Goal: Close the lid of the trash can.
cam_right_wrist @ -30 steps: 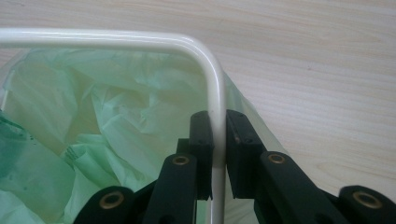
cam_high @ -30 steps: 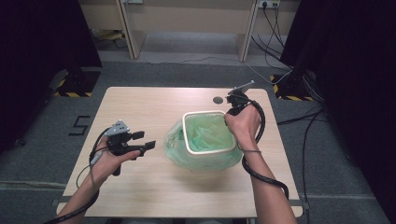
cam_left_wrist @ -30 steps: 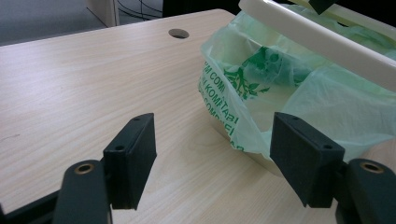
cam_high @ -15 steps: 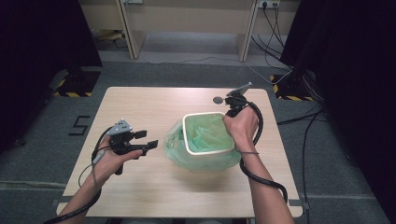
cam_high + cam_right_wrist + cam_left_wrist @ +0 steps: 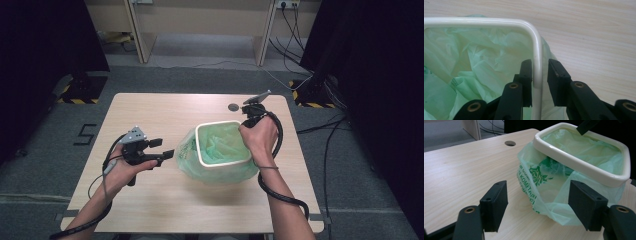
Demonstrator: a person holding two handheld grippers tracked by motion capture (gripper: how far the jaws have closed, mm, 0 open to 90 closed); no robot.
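Note:
A cream bin [image 5: 220, 124] lined with a pale green printed bag [image 5: 187, 155] stands right of the table's middle. My right gripper [image 5: 248, 116] reaches down over the bin's far right corner. In the right gripper view its jaws [image 5: 539, 80] straddle the bin rim [image 5: 537, 50]; they have just been opening, and a gap shows beside the rim, with the bag's liner [image 5: 486, 65] inside. My left gripper [image 5: 165, 148] is open, level above the table just left of the bag. In the left gripper view its pads [image 5: 537, 207] frame the bag [image 5: 541, 185] without touching it, below the rim [image 5: 574, 162].
The wooden table [image 5: 150, 115] has a round cable hole [image 5: 233, 107] behind the bin. Bare tabletop lies left of and in front of the bin. Cables and black stands with striped bases [image 5: 77, 92] sit on the floor beyond the table.
The right gripper's jaws have parted around the bin rim. The left gripper has edged slightly toward the bag. The bin has stayed put.

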